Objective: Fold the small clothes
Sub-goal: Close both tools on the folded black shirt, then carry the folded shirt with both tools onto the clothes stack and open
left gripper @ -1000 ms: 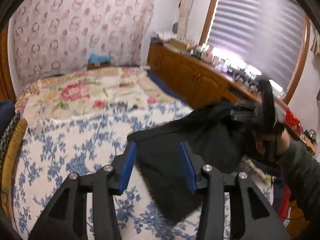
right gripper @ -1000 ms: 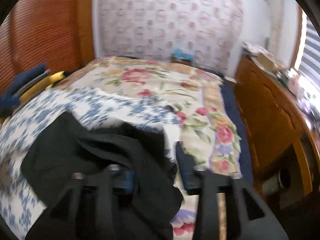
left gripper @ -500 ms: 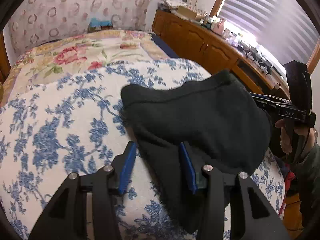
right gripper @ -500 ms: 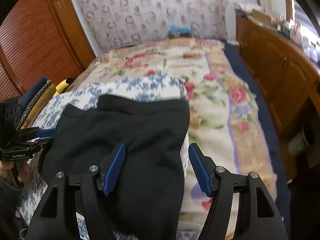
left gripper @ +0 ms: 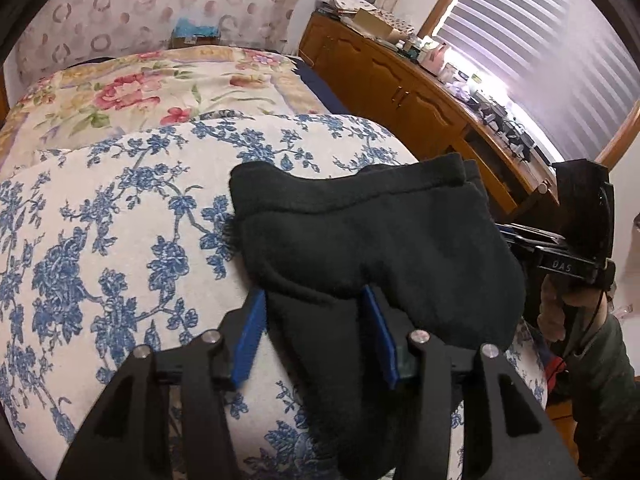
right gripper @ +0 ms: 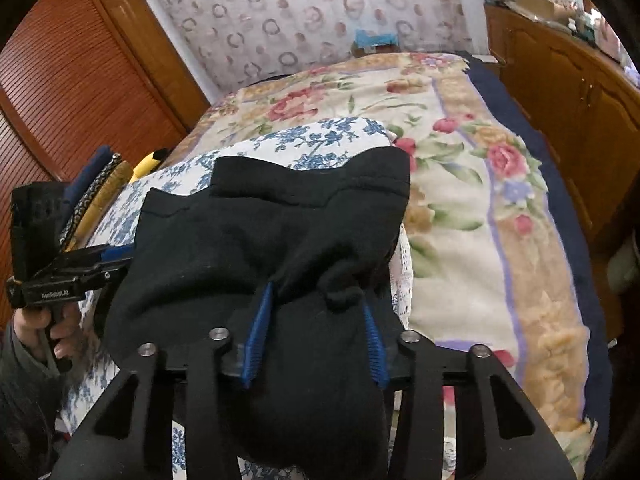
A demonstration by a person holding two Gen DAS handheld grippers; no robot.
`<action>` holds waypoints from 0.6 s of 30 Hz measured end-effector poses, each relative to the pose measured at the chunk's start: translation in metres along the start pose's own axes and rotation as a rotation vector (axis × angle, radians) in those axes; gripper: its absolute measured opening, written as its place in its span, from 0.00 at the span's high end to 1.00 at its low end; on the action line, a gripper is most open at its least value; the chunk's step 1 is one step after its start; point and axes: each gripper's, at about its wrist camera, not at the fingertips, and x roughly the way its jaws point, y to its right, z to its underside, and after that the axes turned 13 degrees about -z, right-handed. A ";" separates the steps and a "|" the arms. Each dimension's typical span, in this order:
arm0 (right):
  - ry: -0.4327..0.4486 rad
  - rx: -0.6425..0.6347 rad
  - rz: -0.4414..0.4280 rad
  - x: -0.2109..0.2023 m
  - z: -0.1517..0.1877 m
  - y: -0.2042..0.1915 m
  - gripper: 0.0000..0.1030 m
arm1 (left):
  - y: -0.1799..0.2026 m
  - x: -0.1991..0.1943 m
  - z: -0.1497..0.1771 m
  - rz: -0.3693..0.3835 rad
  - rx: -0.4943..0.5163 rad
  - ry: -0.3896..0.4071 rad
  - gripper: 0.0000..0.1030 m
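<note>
While the black garment (left gripper: 360, 240) lies on the blue-flowered cover (left gripper: 120, 220), both hand-held grippers are closing, gathered cloth between their pads.

garment (left gripper: 360, 248): matt black fleecy cloth | bedcover (left gripper: 120, 220): blue-flowered woven cloth | cabinet (left gripper: 400, 92): glossy wood

The garment's (left gripper: 380, 248) near end runs off the bottom edge at 6 o'clock in both views. It covers the left gripper's (left gripper: 316, 332) right fingertip and part of the bedspread (left gripper: 100, 240). Items on the cabinet (left gripper: 400, 80) at 2 o'clock are too small to identify.
</note>
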 end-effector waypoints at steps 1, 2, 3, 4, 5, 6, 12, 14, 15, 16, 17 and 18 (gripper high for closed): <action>-0.007 -0.008 -0.011 0.001 0.000 -0.001 0.73 | 0.000 0.000 -0.001 0.012 0.001 0.001 0.75; -0.007 -0.017 -0.013 0.002 0.001 -0.003 0.80 | -0.001 0.000 0.000 0.030 -0.004 0.003 0.78; -0.004 -0.030 -0.012 0.001 0.001 -0.005 0.84 | -0.001 -0.001 0.000 0.039 -0.012 0.009 0.85; 0.003 -0.042 -0.009 -0.001 0.001 -0.007 0.88 | -0.001 -0.004 0.001 0.048 -0.015 0.016 0.88; 0.020 -0.067 0.011 -0.005 0.001 -0.014 0.89 | -0.001 -0.011 0.001 0.059 -0.018 0.033 0.88; 0.028 -0.083 0.025 -0.008 0.001 -0.019 0.89 | -0.002 -0.021 0.002 0.072 -0.028 0.059 0.89; 0.134 -0.209 0.048 -0.038 -0.017 -0.072 0.91 | -0.004 -0.101 0.014 0.126 -0.013 0.198 0.90; 0.149 -0.257 0.041 -0.041 -0.027 -0.095 0.91 | -0.013 -0.131 0.021 0.130 -0.019 0.247 0.90; 0.153 -0.283 0.033 -0.040 -0.033 -0.109 0.91 | -0.020 -0.147 0.025 0.130 -0.022 0.271 0.90; 0.160 -0.312 0.020 -0.037 -0.039 -0.124 0.91 | -0.027 -0.162 0.027 0.122 -0.028 0.295 0.90; 0.166 -0.337 0.009 -0.034 -0.044 -0.137 0.91 | -0.036 -0.177 0.031 0.107 -0.032 0.320 0.90; 0.173 -0.362 -0.003 -0.030 -0.050 -0.151 0.91 | -0.046 -0.193 0.034 0.092 -0.034 0.345 0.90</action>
